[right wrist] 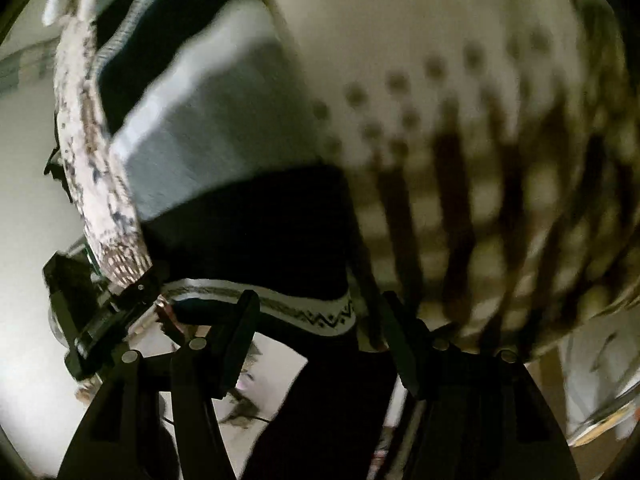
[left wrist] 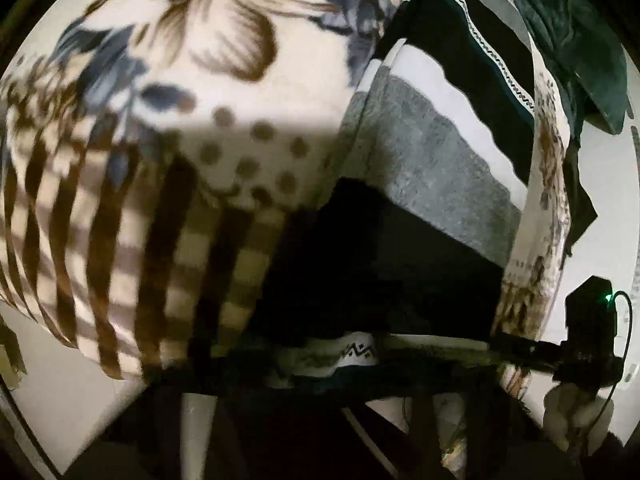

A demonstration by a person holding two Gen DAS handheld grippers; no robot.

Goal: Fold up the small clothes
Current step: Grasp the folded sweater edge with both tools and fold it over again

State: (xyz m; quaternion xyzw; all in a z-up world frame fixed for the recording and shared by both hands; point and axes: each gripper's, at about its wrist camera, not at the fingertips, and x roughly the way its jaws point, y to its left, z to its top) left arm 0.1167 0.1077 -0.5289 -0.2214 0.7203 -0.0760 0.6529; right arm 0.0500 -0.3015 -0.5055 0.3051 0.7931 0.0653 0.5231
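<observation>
A small striped garment (left wrist: 432,148) with black, grey and white bands and a zigzag trim lies on a floral blanket (left wrist: 192,80). In the right wrist view the garment (right wrist: 224,132) fills the middle, its trimmed hem (right wrist: 320,316) lying between my right gripper's (right wrist: 320,312) spread fingers (right wrist: 240,328). That gripper is open at the hem. In the left wrist view the hem (left wrist: 356,350) lies at the dark bottom, where my left gripper's own fingers are too dark to make out. The right gripper (left wrist: 584,340) shows at the right edge there. The left gripper (right wrist: 96,312) shows at the left.
The blanket has flowers, dots and brown checks (right wrist: 500,200) and covers the bed. A dark green cloth (left wrist: 576,40) lies at the far right beyond the garment. Pale floor or wall (left wrist: 80,380) shows past the blanket's edge.
</observation>
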